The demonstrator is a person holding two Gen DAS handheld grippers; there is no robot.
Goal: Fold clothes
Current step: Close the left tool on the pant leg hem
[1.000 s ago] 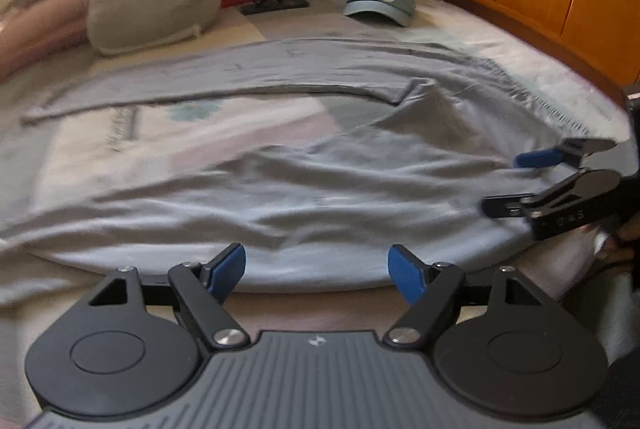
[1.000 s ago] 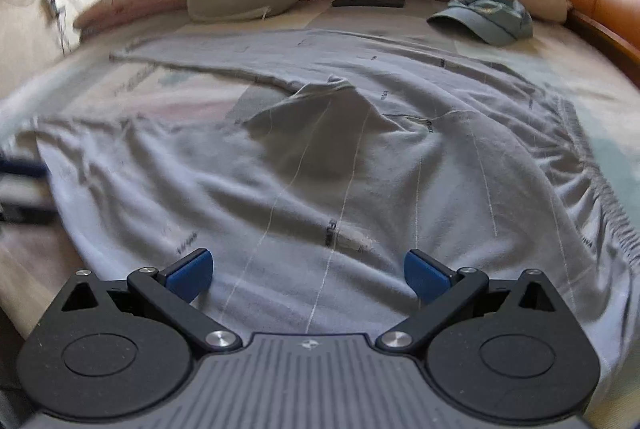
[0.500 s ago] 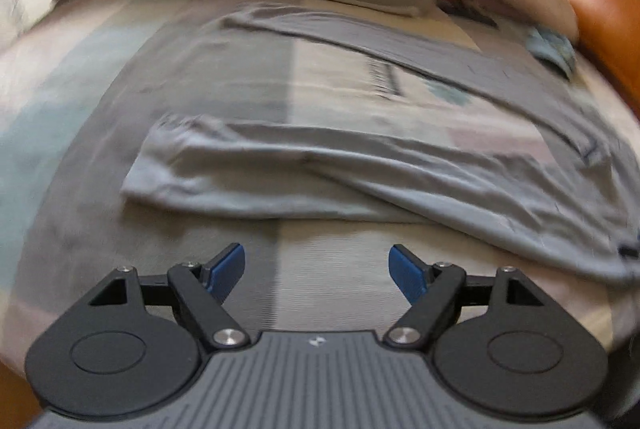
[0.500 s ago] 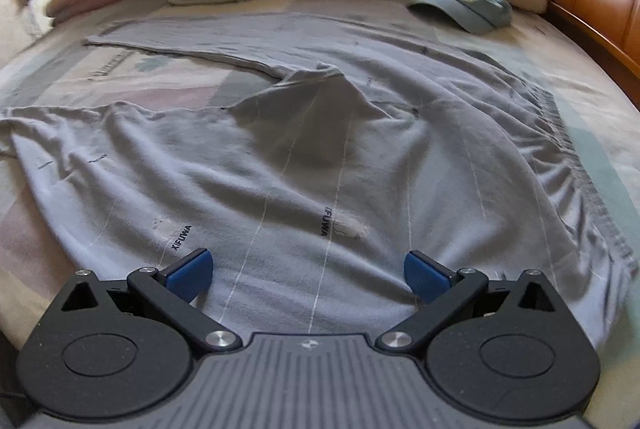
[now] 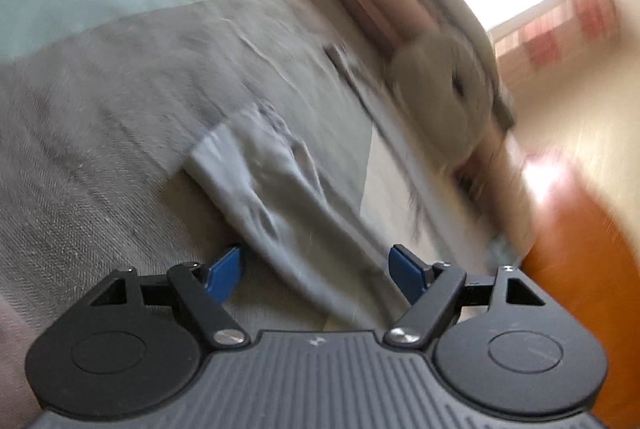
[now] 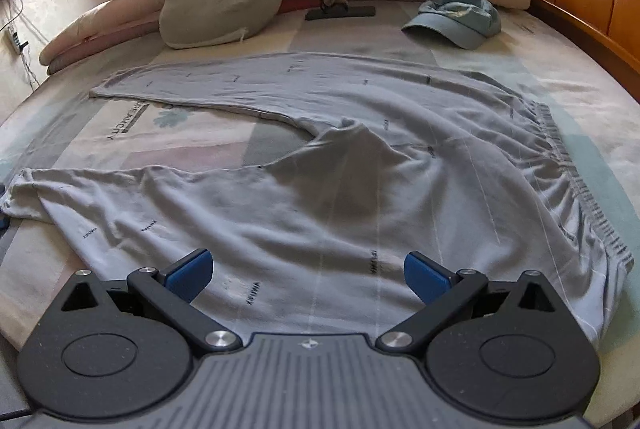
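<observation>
Left gripper [image 5: 316,269] jaws wide apart above a trouser-leg end, nothing pinched, right gripper [image 6: 308,271] likewise spread and empty over grey trousers [image 6: 340,189] lying flat on the bed [image 6: 520,69], blue cap [image 6: 460,19] and cushion [image 6: 224,5] beyond.

Left gripper [image 5: 316,269] and right gripper [image 6: 308,271] both spread wide, gripping nothing.

Left black plastic two-finger gripper [image 5: 316,269]: blue pads on fingers [image 5: 406,271], round black discs either side, silver pivot screws, ribbed grey body, small emblem at centre. Right black plastic two-finger gripper [image 6: 308,271]: same build, blue pads [image 6: 424,275], silver screws.
</observation>
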